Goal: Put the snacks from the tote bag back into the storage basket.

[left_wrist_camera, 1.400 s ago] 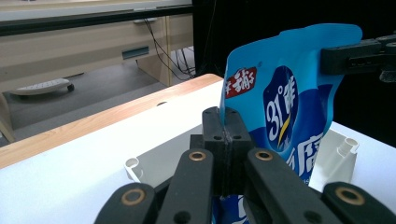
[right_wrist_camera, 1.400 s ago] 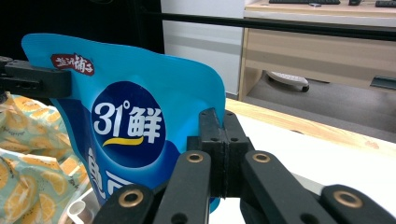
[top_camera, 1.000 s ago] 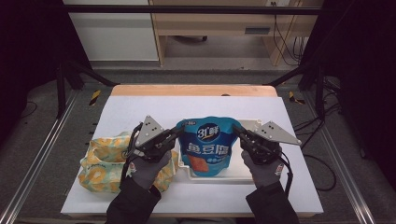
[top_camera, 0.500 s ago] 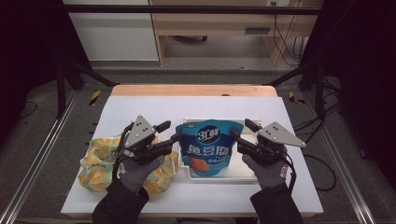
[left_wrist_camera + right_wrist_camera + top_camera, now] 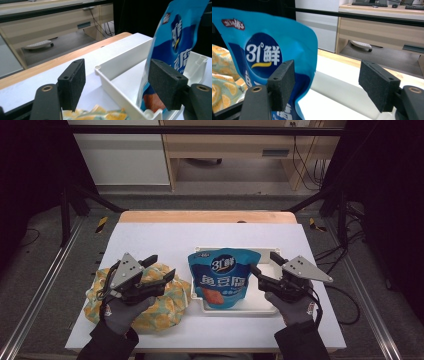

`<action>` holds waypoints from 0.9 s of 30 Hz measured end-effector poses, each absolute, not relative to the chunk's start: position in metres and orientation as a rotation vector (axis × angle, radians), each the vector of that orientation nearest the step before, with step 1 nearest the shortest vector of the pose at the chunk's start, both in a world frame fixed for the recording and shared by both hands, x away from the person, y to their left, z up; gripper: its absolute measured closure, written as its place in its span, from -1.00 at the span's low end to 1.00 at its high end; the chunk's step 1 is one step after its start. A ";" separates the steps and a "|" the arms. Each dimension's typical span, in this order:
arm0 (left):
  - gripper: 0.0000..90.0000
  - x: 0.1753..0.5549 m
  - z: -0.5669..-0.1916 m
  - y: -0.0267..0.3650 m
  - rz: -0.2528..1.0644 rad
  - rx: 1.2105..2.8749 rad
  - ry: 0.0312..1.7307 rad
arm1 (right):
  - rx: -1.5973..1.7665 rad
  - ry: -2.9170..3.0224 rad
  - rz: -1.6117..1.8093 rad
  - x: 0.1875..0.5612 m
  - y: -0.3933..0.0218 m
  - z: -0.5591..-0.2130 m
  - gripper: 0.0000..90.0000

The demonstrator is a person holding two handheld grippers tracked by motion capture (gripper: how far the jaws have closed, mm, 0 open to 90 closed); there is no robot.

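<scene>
White rectangular tabletop: wide bare room toward its far wooden edge, less at the near edge where my hands come in. Shallow white plastic tray, rigid and smooth-walled, sits right of centre. In it stands the glossy blue foil snack pouch, upright, leaning slightly. Crumpled yellow orange-print bag lies soft against the tray's left wall, under my left gripper. Its jaws have just been opening; they stand apart, nothing pressed between them. My right gripper likewise has just been opening, pads clear of the pouch's right edge.
</scene>
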State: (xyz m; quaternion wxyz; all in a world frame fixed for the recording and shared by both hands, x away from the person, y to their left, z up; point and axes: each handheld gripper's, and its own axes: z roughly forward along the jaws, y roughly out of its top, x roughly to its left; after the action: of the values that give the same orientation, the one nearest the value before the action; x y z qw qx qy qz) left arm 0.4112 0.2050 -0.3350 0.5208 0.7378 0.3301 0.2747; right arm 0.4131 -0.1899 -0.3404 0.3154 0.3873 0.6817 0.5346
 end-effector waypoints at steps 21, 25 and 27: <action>-0.38 0.392 -0.363 0.251 0.694 1.757 0.877 | 1.024 1.797 1.380 0.396 -0.207 -0.355 -0.53; -0.38 0.390 -0.367 0.255 0.698 1.761 0.890 | 1.030 1.795 1.385 0.394 -0.210 -0.359 -0.54; -0.38 0.389 -0.372 0.260 0.699 1.760 0.904 | 1.043 1.789 1.382 0.393 -0.213 -0.362 -0.54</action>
State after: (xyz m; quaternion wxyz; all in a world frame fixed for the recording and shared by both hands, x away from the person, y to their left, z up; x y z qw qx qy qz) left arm 0.3886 0.2604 -0.3719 0.4982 0.7271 0.3736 0.2890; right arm 0.3931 -0.2131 -0.3620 0.3202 0.3969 0.6807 0.5258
